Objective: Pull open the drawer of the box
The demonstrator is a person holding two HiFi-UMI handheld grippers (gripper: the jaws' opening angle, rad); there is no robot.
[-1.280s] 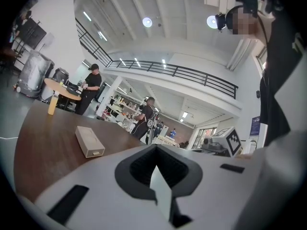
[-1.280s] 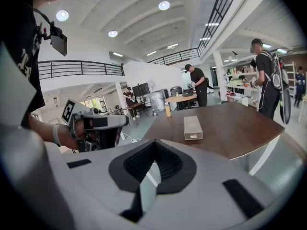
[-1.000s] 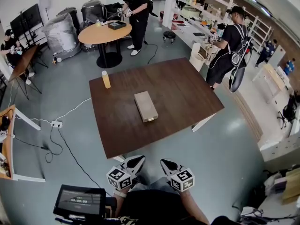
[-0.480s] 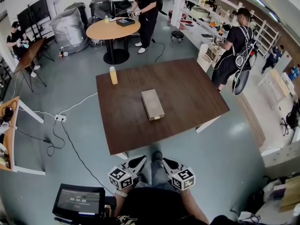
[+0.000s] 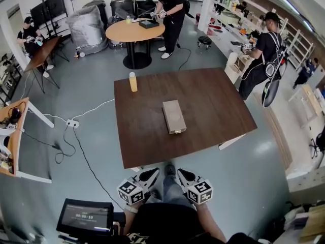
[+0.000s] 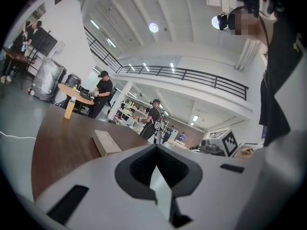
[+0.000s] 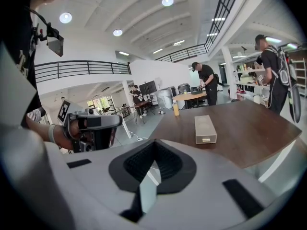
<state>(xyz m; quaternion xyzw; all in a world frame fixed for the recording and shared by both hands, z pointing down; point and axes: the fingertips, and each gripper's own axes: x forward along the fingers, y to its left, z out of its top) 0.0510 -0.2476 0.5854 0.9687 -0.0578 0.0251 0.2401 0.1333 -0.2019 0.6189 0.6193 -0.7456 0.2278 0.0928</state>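
A long tan box (image 5: 174, 116) lies in the middle of the dark brown table (image 5: 147, 141), its drawer front with a small handle facing me. It also shows in the left gripper view as the box (image 6: 106, 143) and in the right gripper view as the box (image 7: 205, 128). My left gripper (image 5: 148, 176) and right gripper (image 5: 184, 177) hang side by side in front of my body, short of the table's near edge and well away from the box. The left gripper (image 6: 155, 166) and the right gripper (image 7: 153, 164) are both shut, with nothing in them.
A yellow bottle (image 5: 133, 82) stands near the table's far left corner. A person (image 5: 264, 52) stands off the far right corner, another at a round table (image 5: 134, 32) beyond. A power strip (image 5: 72, 123) with cables lies on the floor at left. A small screen (image 5: 86, 217) sits at my lower left.
The table and box have drifted right and slightly nearer in the head view as I step up. A foot now shows by the table's near edge. Both grippers stay shut.
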